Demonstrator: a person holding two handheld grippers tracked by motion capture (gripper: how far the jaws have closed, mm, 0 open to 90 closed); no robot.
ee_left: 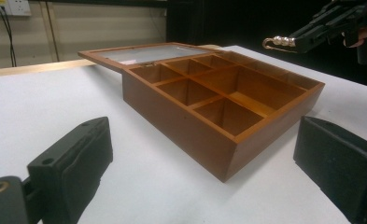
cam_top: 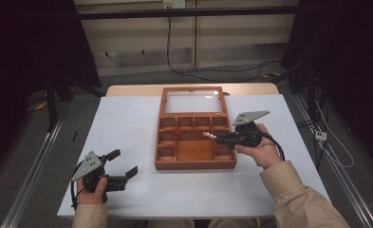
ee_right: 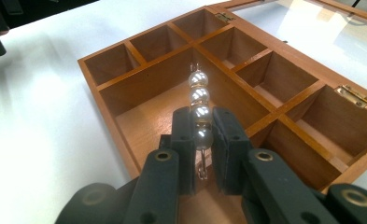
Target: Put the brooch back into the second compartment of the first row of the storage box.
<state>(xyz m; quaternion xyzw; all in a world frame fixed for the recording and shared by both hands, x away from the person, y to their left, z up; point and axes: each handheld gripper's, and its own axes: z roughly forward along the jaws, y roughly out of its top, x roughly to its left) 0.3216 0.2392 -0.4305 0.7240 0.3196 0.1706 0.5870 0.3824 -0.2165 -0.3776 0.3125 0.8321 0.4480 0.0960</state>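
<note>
Even overhead light; the table [cam_top: 127,128] reads bright, near overexposed, while the surroundings fall to black; glare patch on the glass lid [cam_top: 211,95]; soft shadow beside the box [ee_left: 209,116]; near jaws blurred in both gripper views; frames slightly soft.

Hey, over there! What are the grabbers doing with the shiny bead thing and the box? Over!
Right gripper shut on pearl clip, above wooden box. Left gripper open, empty, beside box. Compartments bare, lid open.

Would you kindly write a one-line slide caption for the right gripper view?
Right gripper shut on a pearl hairpin, held above the open wooden box and its large middle compartment.
</note>
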